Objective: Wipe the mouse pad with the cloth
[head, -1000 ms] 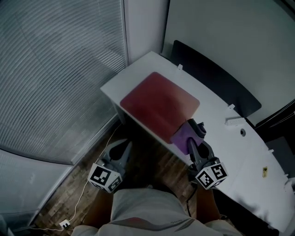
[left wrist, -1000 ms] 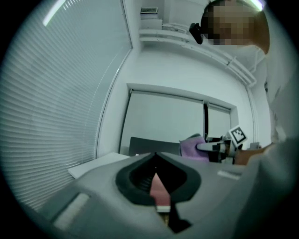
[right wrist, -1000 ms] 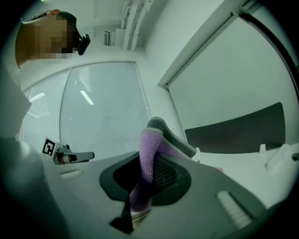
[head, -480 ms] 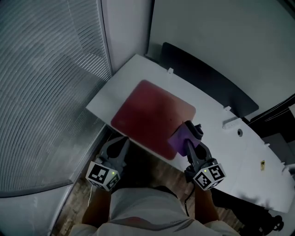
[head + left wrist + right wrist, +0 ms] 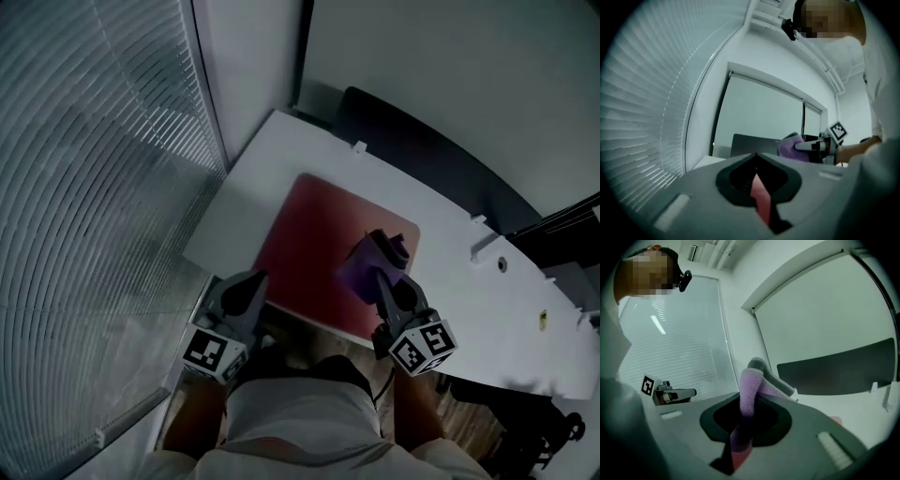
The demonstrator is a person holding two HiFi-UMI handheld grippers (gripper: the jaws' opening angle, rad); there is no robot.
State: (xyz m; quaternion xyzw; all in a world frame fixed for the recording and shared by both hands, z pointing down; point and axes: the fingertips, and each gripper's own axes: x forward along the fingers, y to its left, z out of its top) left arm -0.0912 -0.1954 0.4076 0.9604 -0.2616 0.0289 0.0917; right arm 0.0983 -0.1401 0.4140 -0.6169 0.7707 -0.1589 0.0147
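Right gripper (image 5: 380,274) clamped on cloth (image 5: 359,264) mid-fold — likely soft, light, floppy; mouse pad (image 5: 302,246) just beneath. Left gripper (image 5: 248,286) jaws together, empty.

Mouse pad, look: dark red (image 5: 314,248), rectangular, rounded corners, plain face.
Mouse pad, pose: flat on the white desk (image 5: 281,155), set askew, near edge at the desk's front edge.
Cloth, look: purple (image 5: 361,262), thick and fleecy, bunched in a fold, grey on one side.
Cloth, state: pinched between the jaws of the right gripper (image 5: 380,279), standing up out of them.
Cloth, place: over the pad's right part; touching it or not, cannot tell.
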